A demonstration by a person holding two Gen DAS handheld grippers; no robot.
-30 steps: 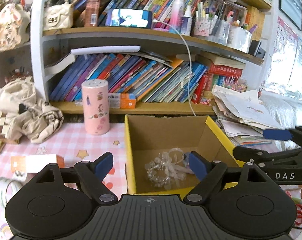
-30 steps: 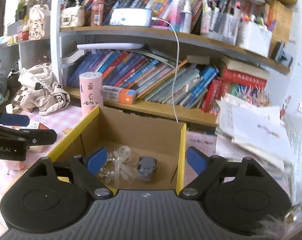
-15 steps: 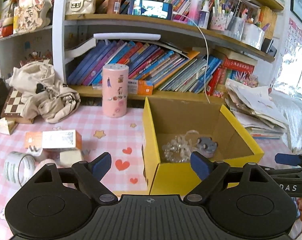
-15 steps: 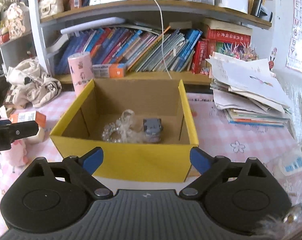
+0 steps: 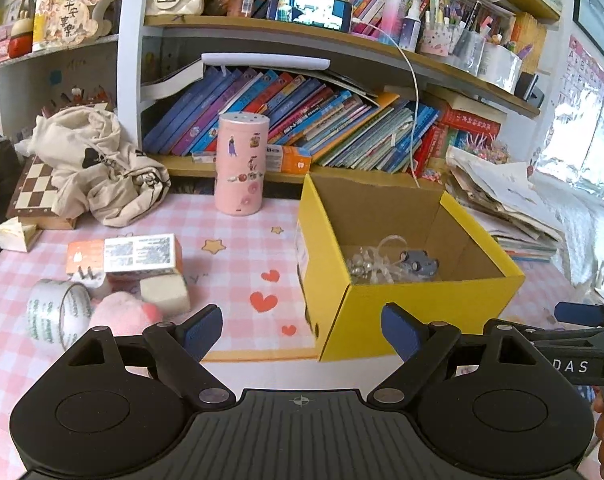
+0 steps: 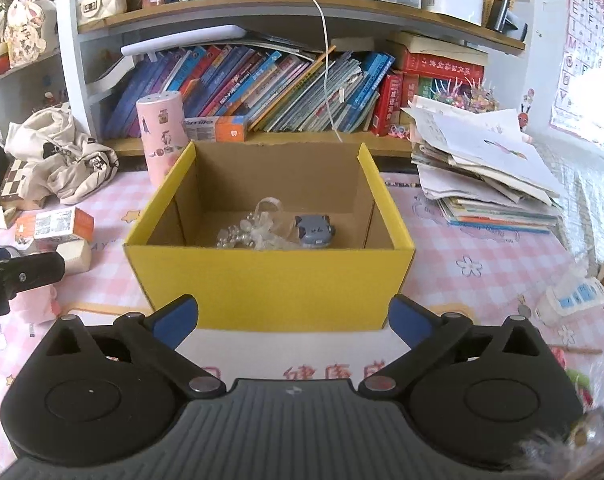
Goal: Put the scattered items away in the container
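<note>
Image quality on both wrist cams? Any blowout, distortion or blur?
Left wrist: strong fisheye bowing the shelves, window side overexposed, yellow box sharp. Right wrist: same bowing, wall poster washed out by daylight, blurry fuzz in the bottom-right corner, box contents clear.

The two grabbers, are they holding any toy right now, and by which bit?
Nothing is held. The left gripper and right gripper are both open and empty, the right one's jaws having just been opening.
</note>
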